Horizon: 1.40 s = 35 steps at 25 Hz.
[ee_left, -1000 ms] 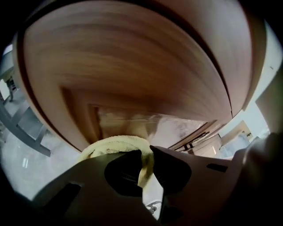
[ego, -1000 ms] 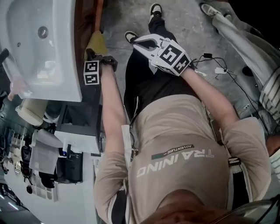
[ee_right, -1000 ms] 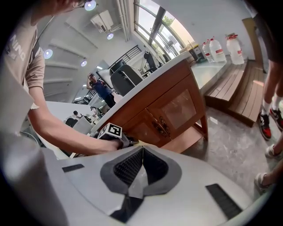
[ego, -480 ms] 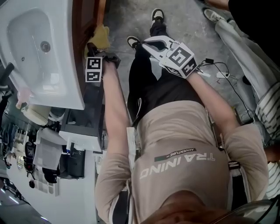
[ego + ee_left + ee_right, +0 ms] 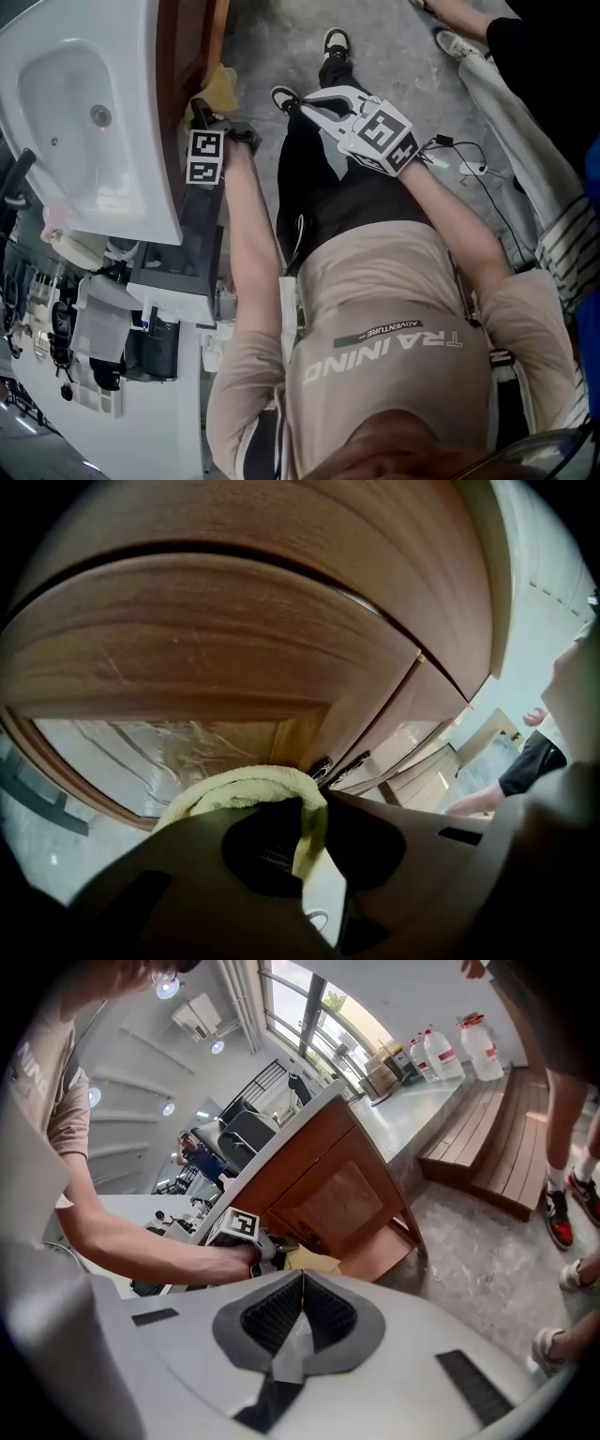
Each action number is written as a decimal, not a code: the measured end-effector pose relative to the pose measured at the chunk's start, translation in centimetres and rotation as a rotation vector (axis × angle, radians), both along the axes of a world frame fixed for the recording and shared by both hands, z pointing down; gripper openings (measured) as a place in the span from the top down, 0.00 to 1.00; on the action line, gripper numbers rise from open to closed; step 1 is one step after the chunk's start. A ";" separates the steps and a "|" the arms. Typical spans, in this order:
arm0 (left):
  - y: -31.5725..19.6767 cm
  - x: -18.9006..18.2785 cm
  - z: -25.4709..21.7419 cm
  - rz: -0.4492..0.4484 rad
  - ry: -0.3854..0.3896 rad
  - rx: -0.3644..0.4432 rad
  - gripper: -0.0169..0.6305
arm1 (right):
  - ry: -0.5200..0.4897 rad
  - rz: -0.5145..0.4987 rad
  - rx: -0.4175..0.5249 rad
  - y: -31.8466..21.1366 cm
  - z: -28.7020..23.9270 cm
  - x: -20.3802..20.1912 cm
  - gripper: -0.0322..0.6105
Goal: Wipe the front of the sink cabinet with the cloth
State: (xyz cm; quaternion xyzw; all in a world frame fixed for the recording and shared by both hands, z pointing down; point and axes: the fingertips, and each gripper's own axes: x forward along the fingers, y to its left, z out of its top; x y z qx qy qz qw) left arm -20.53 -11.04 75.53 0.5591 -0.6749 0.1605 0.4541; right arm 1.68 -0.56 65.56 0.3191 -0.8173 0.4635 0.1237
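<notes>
A yellow cloth (image 5: 221, 86) is pinched in my left gripper (image 5: 202, 108) and pressed against the brown wooden front of the sink cabinet (image 5: 192, 37), below the white sink (image 5: 56, 141). In the left gripper view the cloth (image 5: 246, 785) folds over the jaws, close to the curved cabinet door (image 5: 187, 639). My right gripper (image 5: 314, 101) hangs shut and empty over the person's dark trousers, away from the cabinet. The right gripper view shows its jaws (image 5: 302, 1279) pressed together, with the cloth (image 5: 309, 1260) and cabinet (image 5: 328, 1194) beyond.
Another person's legs (image 5: 525, 141) stand at the right, with cables (image 5: 469, 159) on the concrete floor. Shelves with clutter (image 5: 103, 319) sit left of the sink. Water jugs (image 5: 445, 1049) and a low wooden bench (image 5: 497, 1157) lie past the cabinet.
The left gripper with the cloth has shifted slightly along the cabinet front. The right gripper has stayed shut in about the same place.
</notes>
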 end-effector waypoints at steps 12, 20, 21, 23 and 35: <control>-4.0 5.2 0.2 0.069 0.024 0.008 0.91 | -0.005 -0.014 -0.031 -1.4 1.6 3.1 0.93; -8.1 8.7 0.6 0.048 0.049 0.051 0.91 | -0.012 0.012 -0.033 -2.8 1.8 5.2 0.93; -8.6 9.1 0.7 0.040 0.058 0.051 0.91 | -0.011 0.015 -0.034 -2.8 1.9 5.6 0.93; -9.4 9.9 1.0 0.023 0.079 0.041 0.91 | -0.007 0.020 -0.039 -3.0 2.2 6.1 0.93; -13.5 14.0 1.1 0.058 0.151 0.081 0.91 | -0.006 0.036 -0.046 -5.6 3.3 6.9 0.93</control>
